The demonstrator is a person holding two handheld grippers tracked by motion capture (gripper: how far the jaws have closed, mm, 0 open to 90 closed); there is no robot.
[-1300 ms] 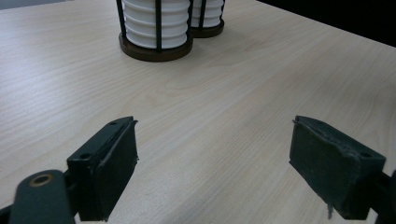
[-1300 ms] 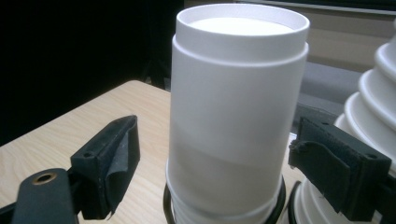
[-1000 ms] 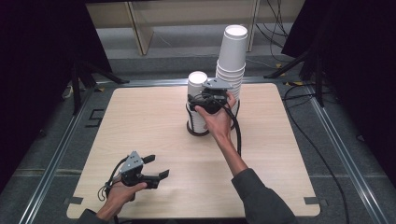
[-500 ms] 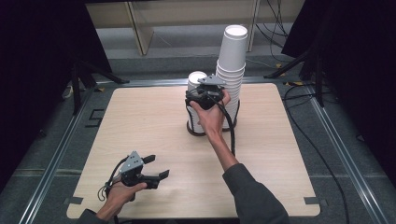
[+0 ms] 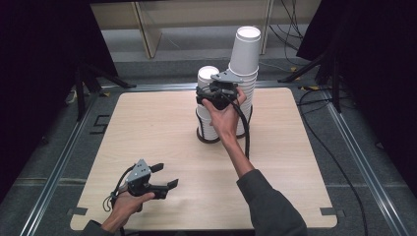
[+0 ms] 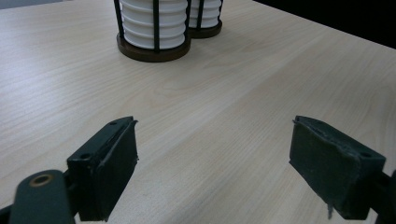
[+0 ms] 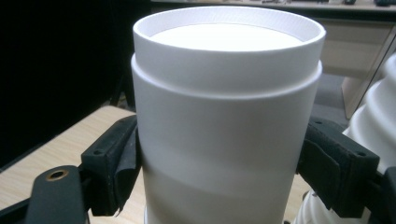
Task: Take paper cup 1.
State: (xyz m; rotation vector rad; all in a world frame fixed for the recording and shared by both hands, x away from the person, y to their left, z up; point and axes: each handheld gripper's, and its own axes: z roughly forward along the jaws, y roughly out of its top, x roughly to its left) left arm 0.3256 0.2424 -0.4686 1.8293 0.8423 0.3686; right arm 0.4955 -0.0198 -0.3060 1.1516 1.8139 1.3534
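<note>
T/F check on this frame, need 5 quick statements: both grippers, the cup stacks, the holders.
1. The right gripper has its jaws either side of the top cup of the shorter stack. True.
2. The left gripper holds a cup. False: its jaws stand wide open over bare table, nothing between them.
3. The two cup stacks are the same height. False: the taller stack rises well above the shorter stack.
4. The cups sit in holders with dark round bases and black upright rods. True.
5. The left gripper is next to the stacks. False: in the high view it sits near the table's front edge, far from them.
</note>
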